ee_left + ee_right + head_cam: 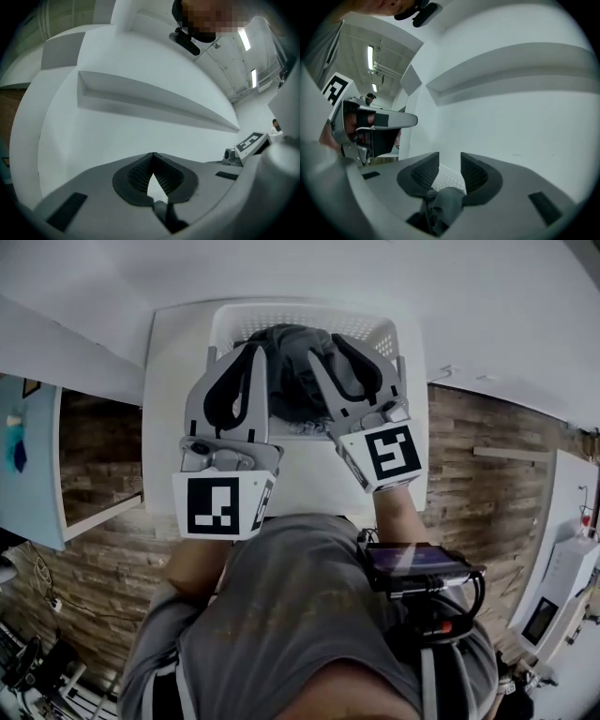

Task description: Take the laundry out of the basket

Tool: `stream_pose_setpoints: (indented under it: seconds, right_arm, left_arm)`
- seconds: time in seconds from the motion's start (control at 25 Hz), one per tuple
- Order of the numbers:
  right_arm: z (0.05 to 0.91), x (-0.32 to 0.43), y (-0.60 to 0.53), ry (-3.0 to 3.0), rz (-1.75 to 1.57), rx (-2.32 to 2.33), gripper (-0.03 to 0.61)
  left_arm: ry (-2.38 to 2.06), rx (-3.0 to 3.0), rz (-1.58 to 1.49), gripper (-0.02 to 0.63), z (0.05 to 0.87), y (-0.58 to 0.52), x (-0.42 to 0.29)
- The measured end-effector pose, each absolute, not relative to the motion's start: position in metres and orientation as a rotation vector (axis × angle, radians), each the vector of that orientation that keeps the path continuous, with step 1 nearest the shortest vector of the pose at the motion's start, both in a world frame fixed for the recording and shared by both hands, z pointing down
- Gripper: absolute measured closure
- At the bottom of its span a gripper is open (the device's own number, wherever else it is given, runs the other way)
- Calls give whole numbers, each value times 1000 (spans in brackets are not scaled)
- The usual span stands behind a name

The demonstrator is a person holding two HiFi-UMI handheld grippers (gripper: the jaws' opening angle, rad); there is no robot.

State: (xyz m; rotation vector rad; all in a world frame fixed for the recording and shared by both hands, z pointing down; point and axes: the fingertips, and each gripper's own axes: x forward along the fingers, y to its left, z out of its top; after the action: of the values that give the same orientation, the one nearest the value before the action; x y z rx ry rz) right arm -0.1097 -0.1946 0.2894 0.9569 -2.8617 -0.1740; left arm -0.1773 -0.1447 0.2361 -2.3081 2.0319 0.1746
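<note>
Laundry sits in the parted right hand-held gripper (basket clearer overhead).

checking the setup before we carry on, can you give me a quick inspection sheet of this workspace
surface: white table, only the basket on it
job's things: white laundry basket at the far edge, grey laundry inside
clutter: nothing seen
grippers: left gripper shut, empty; right gripper jaws apart, a grey fold of laundry low between them, pads not pressing it
cables: loose cables on the floor, lower left
surroundings: brick-patterned floor, white walls
</note>
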Motion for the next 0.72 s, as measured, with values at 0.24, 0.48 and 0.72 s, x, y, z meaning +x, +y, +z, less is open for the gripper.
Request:
stream_pose_setpoints:
  seconds: [0.24, 0.48, 0.72]
  right_arm:
    - [335, -143, -215, -2811, 37, 711, 232]
    - [391, -162, -226, -2639, 37, 549, 152]
    - [430, -169, -232, -2520, 61, 473, 138]
  left_arm:
    - [2088, -2340, 194, 606, 249, -172, -189]
    - [2119, -2374, 215, 606, 262, -192, -196]
    - [2191, -2405, 207, 606, 284, -210, -208]
